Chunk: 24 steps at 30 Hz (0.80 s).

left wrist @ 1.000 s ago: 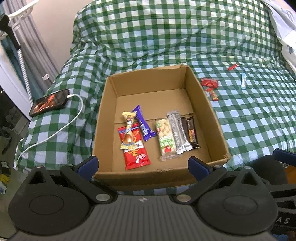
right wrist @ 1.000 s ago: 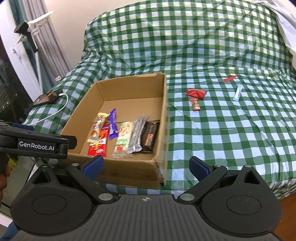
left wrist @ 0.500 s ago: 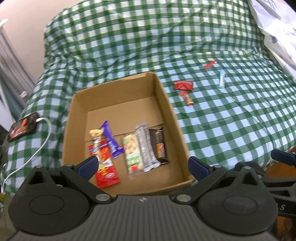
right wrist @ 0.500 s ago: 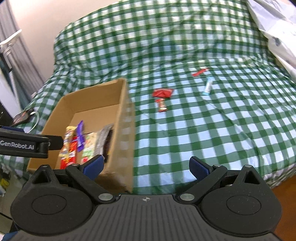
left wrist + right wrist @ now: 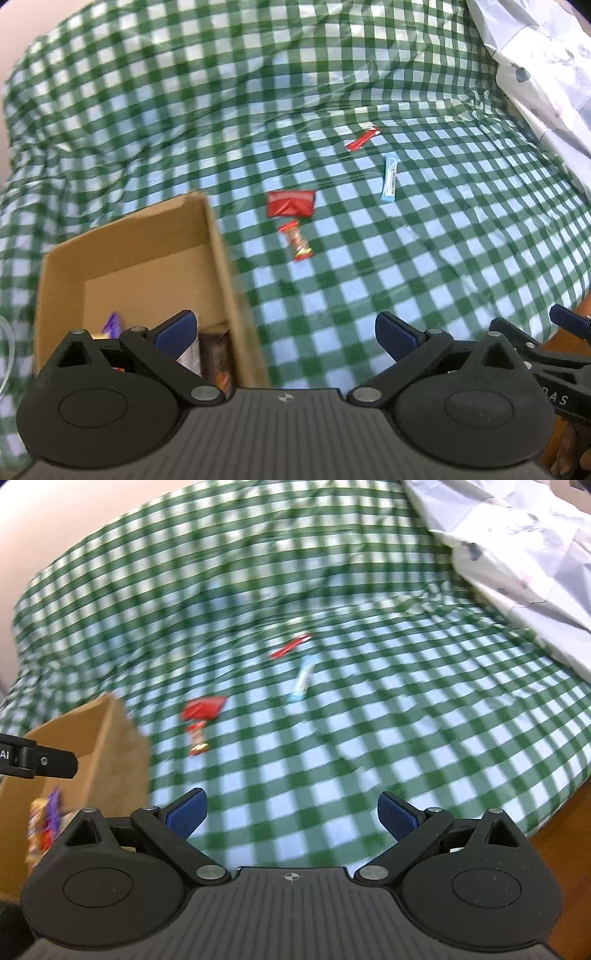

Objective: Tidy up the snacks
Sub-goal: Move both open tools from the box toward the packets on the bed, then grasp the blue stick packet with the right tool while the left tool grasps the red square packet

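Your left gripper [image 5: 284,332] and right gripper [image 5: 291,810] both hang spread and empty over the bed's [image 5: 424,258] near edge. Four snacks [image 5: 291,203] lie mid-bed, right of the box [image 5: 218,236].

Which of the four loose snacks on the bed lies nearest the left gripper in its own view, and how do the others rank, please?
1. Small candy, ahead of the gripper.
2. Red packet, just beyond it.
3. Blue stick, farther right.
4. Red stick, farthest back.

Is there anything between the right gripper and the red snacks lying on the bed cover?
Nothing visible: between the open right gripper and the red packet lies only bare checked cover. The box stands aside, left.
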{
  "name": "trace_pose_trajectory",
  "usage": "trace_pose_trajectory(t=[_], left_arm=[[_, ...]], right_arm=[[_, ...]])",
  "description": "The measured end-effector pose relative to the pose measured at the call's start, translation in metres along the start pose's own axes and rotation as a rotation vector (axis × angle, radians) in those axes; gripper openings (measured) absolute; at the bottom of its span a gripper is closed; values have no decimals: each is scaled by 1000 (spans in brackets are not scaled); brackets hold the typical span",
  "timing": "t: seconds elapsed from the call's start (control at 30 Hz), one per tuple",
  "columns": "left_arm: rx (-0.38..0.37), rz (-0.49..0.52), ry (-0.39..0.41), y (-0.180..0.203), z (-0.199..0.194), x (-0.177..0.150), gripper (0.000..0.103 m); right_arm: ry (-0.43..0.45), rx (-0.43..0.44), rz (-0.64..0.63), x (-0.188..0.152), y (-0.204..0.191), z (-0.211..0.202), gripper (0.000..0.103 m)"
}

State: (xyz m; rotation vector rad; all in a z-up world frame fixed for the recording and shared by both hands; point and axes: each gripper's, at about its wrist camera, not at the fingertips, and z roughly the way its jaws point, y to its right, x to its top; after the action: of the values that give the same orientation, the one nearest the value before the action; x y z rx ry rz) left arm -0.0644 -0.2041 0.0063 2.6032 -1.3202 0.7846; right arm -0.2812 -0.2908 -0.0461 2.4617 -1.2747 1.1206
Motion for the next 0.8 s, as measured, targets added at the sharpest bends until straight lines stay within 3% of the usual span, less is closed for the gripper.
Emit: trace_pose_trajectory(t=[0.27, 0.4, 0.6, 0.8], left_arm=[[-7, -57, -105, 7, 113, 86, 103], [4, 2, -127, 12, 183, 124, 103], [-14, -51, -224, -6, 274, 152, 103], [0, -102, -267, -21, 327, 156, 103]], right_arm=[[41, -52, -4, 52, 17, 89, 98], [39, -55, -15, 80, 20, 155, 99], [22, -61, -75, 113, 18, 259, 98], [-46, -53, -110, 119, 4, 332, 99]])
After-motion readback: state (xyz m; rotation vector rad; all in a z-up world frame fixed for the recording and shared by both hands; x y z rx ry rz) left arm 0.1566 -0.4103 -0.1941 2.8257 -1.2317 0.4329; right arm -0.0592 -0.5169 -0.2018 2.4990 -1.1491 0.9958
